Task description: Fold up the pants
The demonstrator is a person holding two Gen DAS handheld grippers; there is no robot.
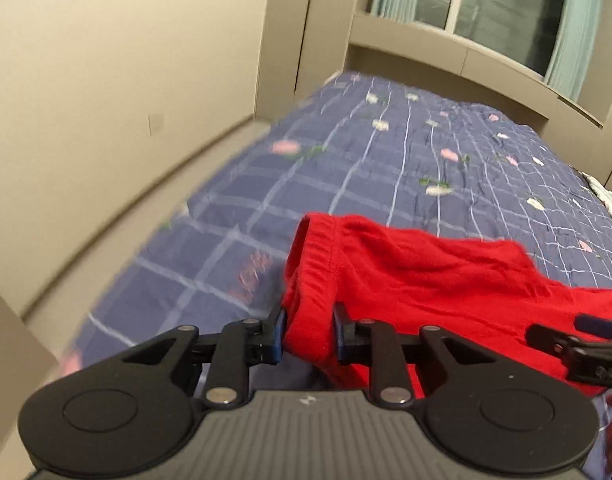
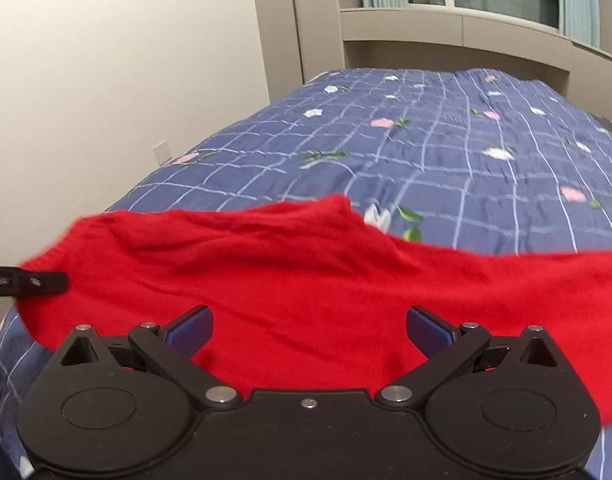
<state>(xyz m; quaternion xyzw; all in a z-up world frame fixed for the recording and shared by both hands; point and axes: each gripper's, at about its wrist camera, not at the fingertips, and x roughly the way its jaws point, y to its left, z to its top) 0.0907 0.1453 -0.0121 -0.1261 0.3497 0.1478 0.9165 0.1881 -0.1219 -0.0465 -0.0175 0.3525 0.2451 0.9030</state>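
The red pants (image 1: 406, 276) lie on the blue checked bedspread (image 1: 346, 168), waistband end toward my left. My left gripper (image 1: 309, 330) is shut on the waistband edge of the pants, with bunched red cloth between its blue pads. My right gripper (image 2: 309, 330) is open, its fingers spread wide over the red pants (image 2: 286, 268) with cloth between them but not pinched. The right gripper's tip shows at the right edge of the left wrist view (image 1: 578, 340), and the left gripper's finger (image 2: 30, 282) shows at the left of the right wrist view.
The bed runs ahead to a beige headboard shelf (image 2: 446, 28) under a window (image 1: 498, 4) with pale green curtains. A beige wall (image 1: 106, 80) and ledge run along the bed's left side. A wall socket (image 2: 161, 151) is on that wall.
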